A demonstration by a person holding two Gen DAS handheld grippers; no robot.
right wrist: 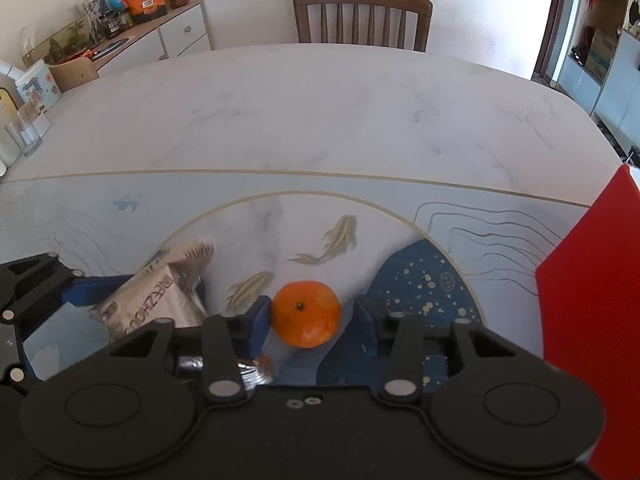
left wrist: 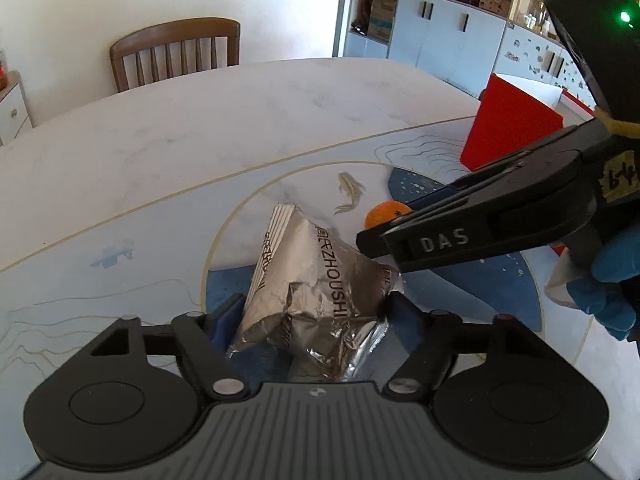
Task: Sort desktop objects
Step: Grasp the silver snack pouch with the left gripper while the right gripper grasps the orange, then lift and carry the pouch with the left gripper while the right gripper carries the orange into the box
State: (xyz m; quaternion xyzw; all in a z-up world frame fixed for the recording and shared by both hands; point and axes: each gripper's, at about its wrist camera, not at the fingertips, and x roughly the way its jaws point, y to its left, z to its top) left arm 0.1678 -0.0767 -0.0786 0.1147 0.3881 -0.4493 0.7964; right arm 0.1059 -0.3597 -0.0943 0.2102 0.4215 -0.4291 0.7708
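A crumpled silver foil bag (left wrist: 320,280) lies on the blue patterned mat (left wrist: 480,292), and my left gripper (left wrist: 314,310) is shut on it, a blue pad against each side. The right wrist view shows the same bag (right wrist: 156,300) at lower left, in the left gripper (right wrist: 148,292). To the bag's right an orange mandarin (right wrist: 306,314) rests on the mat between the fingers of my right gripper (right wrist: 310,312). The left pad touches it; a narrow gap shows at the right pad. In the left wrist view the right gripper (left wrist: 384,224) half covers the mandarin (left wrist: 384,214).
A red box (right wrist: 592,300) stands at the table's right edge, close to the right gripper. A wooden chair (right wrist: 362,16) is at the far side. A drinking glass (right wrist: 24,136) stands at the far left. A blue-gloved hand (left wrist: 612,280) holds the right gripper.
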